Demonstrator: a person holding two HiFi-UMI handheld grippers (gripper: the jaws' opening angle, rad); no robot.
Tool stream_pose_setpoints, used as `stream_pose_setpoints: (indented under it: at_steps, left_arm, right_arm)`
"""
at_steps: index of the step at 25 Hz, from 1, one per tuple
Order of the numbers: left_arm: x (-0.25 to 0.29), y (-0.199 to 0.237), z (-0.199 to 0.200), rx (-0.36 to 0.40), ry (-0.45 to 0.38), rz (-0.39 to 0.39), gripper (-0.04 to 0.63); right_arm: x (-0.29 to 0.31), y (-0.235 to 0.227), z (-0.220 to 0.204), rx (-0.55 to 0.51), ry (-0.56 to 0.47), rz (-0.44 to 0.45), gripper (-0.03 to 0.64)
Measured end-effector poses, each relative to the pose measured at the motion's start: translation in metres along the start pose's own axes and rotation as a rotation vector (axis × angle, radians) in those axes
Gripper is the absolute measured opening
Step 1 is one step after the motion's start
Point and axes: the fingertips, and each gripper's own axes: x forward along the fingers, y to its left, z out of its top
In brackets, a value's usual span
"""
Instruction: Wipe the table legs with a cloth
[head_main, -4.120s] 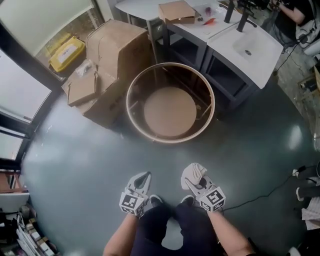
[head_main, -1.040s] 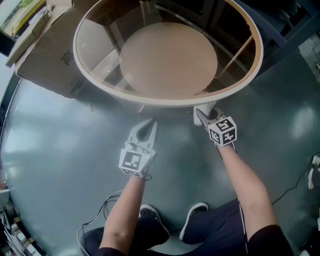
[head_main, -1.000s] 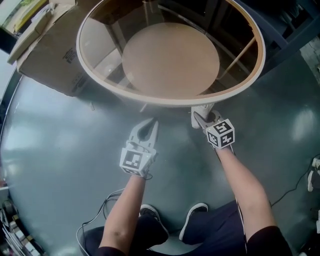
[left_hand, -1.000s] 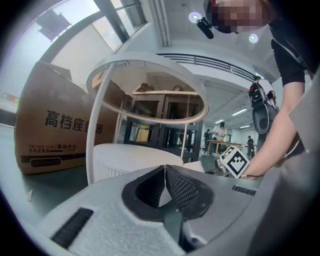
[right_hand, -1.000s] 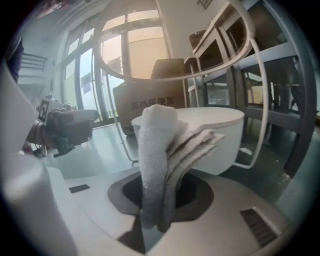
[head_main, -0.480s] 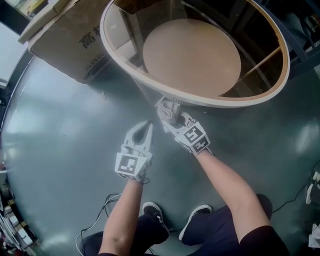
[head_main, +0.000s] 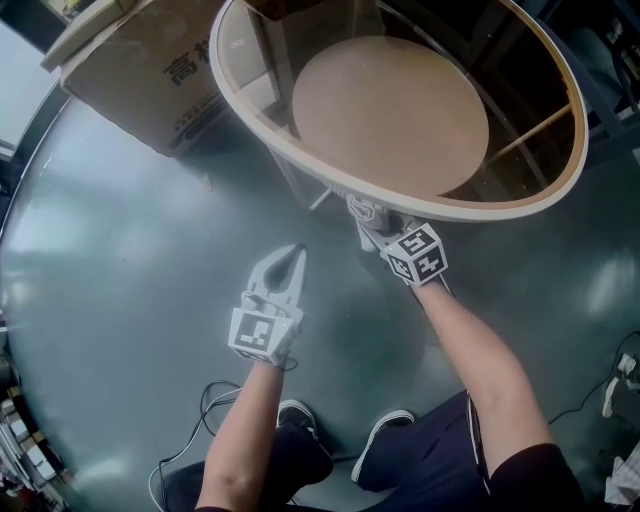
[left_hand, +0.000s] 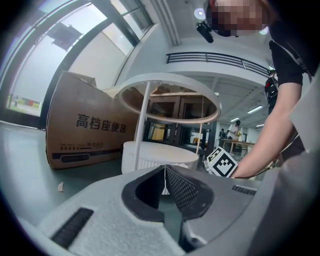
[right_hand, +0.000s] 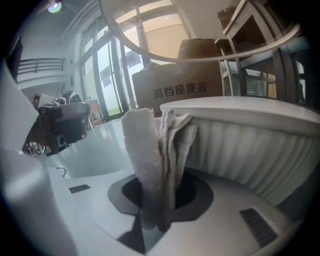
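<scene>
Pinches a folded off-white terry cloth (right_hand: 152, 145) in the grey right gripper (right_hand: 157, 200), jaws clamped on its lower end. Stands the cloth lengthwise along the jaws, free end pointing ahead at the ribbed white drum base (right_hand: 245, 145) of the round glass-topped table with a pale wooden rim (head_main: 500, 211), near it and under that rim. Shows no contact with any slim white table leg (left_hand: 142, 117), so by judgement leaves all the wiping to do. Carries the grey left gripper (left_hand: 165, 172) pressed closed and empty, low over the dark green floor (head_main: 120, 280).

Floor (head_main: 120, 280) w/ table (head_main: 390, 110), cardboard box (head_main: 140, 70)
</scene>
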Motion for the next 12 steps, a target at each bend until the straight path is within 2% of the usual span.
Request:
stream_pose_setpoints:
  at_steps: [4,7,10,12]
  left_arm:
    - [0.018,-0.013,0.005,0.015,-0.021,-0.031,0.006]
    - [0.031,-0.024,0.009,0.031,-0.032,-0.067,0.006]
    - [0.040,-0.031,0.012,0.032,-0.037,-0.082,0.006]
    - [0.045,-0.041,0.014,0.024,-0.035,-0.098,0.006]
  right_arm:
    - [-0.036,-0.029,-0.003,-0.094,0.035,0.024,0.084]
    - [-0.071,-0.047,-0.001,-0.164,0.024,0.038,0.084]
    - [-0.101,-0.057,0.011,-0.126,-0.031,0.038,0.084]
    - [-0.124,-0.058,0.016,-0.106,-0.021,0.046,0.084]
